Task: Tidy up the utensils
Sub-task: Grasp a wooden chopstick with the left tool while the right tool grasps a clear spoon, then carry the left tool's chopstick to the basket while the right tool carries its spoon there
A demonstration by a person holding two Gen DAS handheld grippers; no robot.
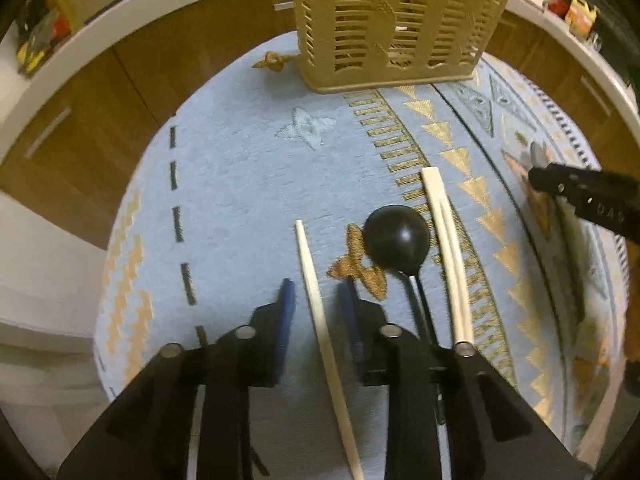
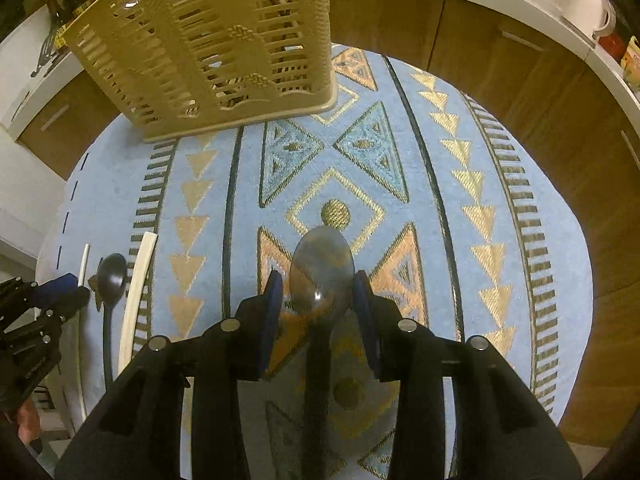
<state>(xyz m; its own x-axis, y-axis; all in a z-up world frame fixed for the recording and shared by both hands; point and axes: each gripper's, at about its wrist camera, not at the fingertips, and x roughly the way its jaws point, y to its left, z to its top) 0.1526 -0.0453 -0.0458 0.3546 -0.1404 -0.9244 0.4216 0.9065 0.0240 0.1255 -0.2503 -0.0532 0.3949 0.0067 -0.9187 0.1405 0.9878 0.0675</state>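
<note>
On the woven blue cloth (image 1: 240, 168) with gold triangles, the left gripper (image 1: 316, 300) has its blue pads standing apart either side of a slim cream chopstick (image 1: 320, 320). Right of it lie a round black ladle (image 1: 396, 240) and a cream chopstick pair (image 1: 444, 240). The right gripper (image 2: 318, 300) straddles a glossy oval spoon (image 2: 322, 272), pads spread beside its bowl. The slatted beige plastic basket (image 2: 224, 40) stands far; contents unclear.

A patterned blue cloth (image 2: 460, 280) carries a basket (image 2: 208, 44), 2 spoons, chopsticks.
</note>
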